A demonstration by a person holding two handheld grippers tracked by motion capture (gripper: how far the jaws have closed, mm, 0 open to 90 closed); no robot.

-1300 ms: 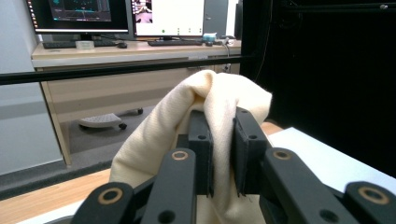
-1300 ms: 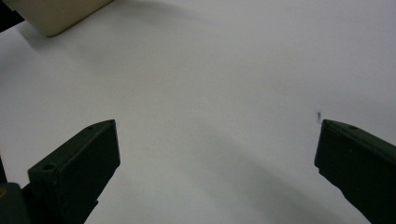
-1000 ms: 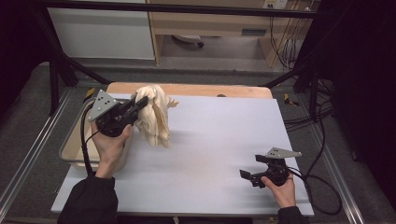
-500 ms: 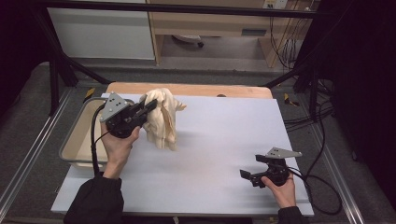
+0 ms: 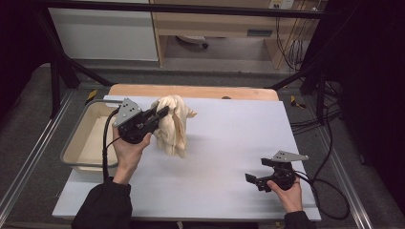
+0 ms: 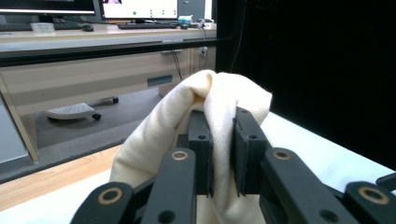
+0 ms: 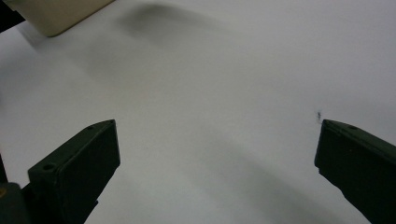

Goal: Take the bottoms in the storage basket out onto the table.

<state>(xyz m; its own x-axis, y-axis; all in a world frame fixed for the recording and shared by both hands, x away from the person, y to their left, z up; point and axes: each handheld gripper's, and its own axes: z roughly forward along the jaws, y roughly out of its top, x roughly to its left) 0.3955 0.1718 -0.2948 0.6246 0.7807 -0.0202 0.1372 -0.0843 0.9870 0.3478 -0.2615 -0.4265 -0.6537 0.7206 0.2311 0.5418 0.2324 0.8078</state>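
Left gripper view gets right up close: left claw [image 6: 222,140] clamped on a fold of the cream cloth [image 6: 187,121]. High view adds the beige bin [image 5: 83,143] at 9 o'clock of the hanging cloth, looks bare inside. Right claw [image 7: 217,163] gapes wide over the counter [image 5: 229,143].

The person is wearing black long sleeves [image 5: 102,207]. Each black two-jaw gripper, left [image 5: 161,113] and right [image 5: 254,173], is carrying a grey three-cornered plate [image 5: 126,110] and trailing a black cable [image 5: 106,145] (brass-ringed pivots are showing along the jaw links).
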